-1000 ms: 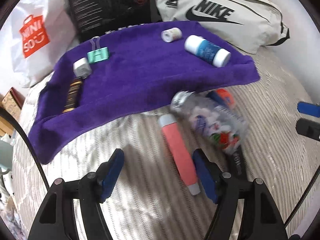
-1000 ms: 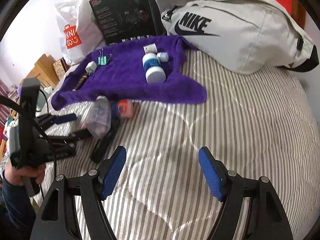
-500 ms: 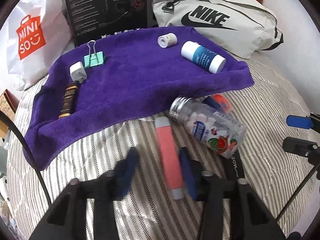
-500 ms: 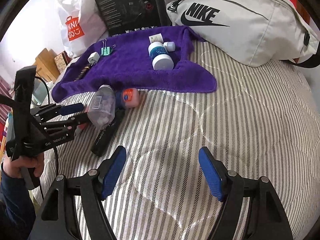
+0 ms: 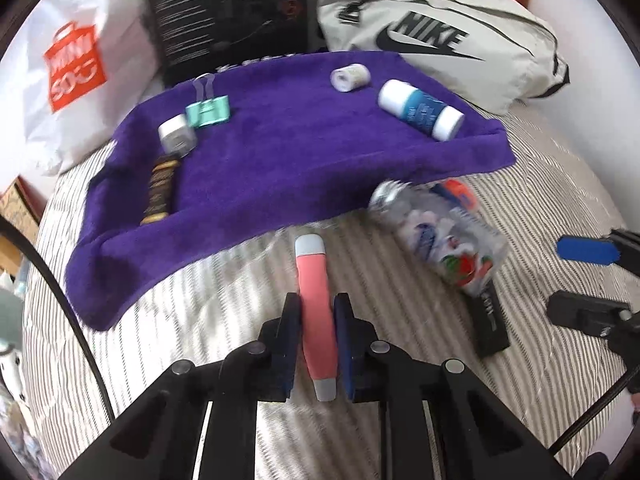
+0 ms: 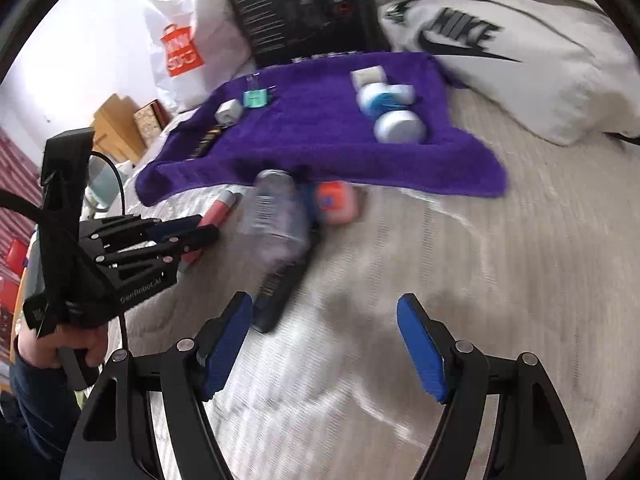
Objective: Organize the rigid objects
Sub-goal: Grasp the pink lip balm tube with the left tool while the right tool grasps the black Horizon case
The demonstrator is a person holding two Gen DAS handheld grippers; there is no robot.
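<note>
Now that the left gripper (image 5: pixel 317 344) has closed its blue pads on the pink tube (image 5: pixel 316 312), where half a second ago they were only narrowing around it and a second ago stood wide apart, the pick seems made and the lift is what comes next. That tube lies lengthwise between the pads on the striped bedspread (image 5: pixel 400 420), its grey cap pointing at the near edge of the purple towel (image 5: pixel 280 160); I cannot tell whether it has left the cover yet. On the towel sit the pieces already sorted, as I judge it: the green binder clip (image 5: pixel 209 113), a small white plug (image 5: pixel 176 134), a dark tube (image 5: pixel 160 190) along the left edge, a little white roll (image 5: pixel 350 77) and the blue-and-white bottle (image 5: pixel 420 110) near the far right corner. Off the towel, just beside its near edge, remain the clear bottle of sweets (image 5: pixel 440 240), an orange tin (image 5: pixel 456 196) behind it and a black flat item (image 5: pixel 490 320) partly under the bottle. Meanwhile the right gripper (image 6: pixel 324 344) hangs wide open and empty above the bedspread, near that black item, its view badly smeared. My guess is the tube goes onto the towel next.
</note>
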